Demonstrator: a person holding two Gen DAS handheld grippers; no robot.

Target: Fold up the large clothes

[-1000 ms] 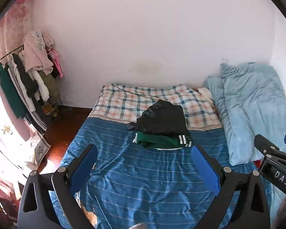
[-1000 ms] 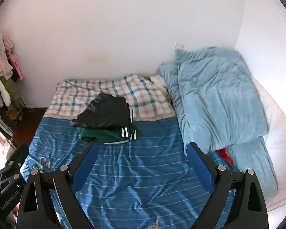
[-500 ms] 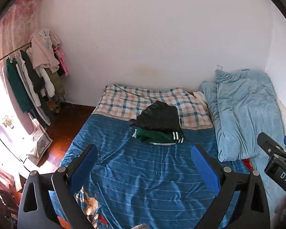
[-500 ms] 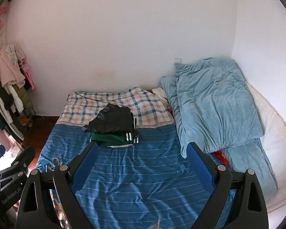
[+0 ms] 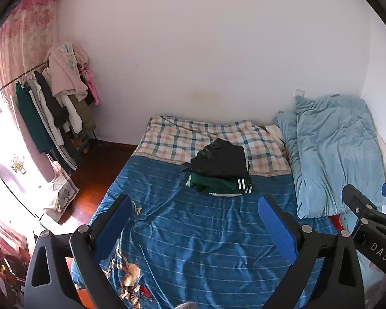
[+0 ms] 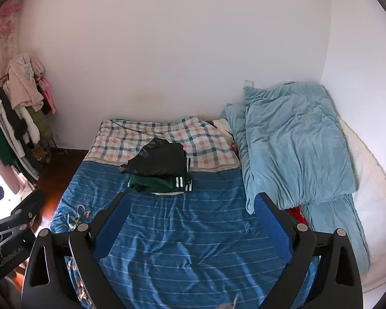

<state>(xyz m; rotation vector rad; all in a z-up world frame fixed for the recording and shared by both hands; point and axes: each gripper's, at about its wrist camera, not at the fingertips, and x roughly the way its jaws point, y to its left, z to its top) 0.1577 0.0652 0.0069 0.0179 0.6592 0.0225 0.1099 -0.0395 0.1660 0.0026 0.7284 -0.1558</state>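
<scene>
Left gripper (image 5: 194, 222): jaws spread, holding nothing, above bed (image 5: 205, 244).
Right gripper (image 6: 191, 220): same.
Folded clothes (image 5: 220, 167): stacked mid-bed, black on green.

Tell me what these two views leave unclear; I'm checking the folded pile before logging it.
- Green garment: the black garment covers most of it in both views.
- Red item: mostly hidden under the light blue duvet.
- Clothes on the rack: bunched together, too small to identify.
</scene>
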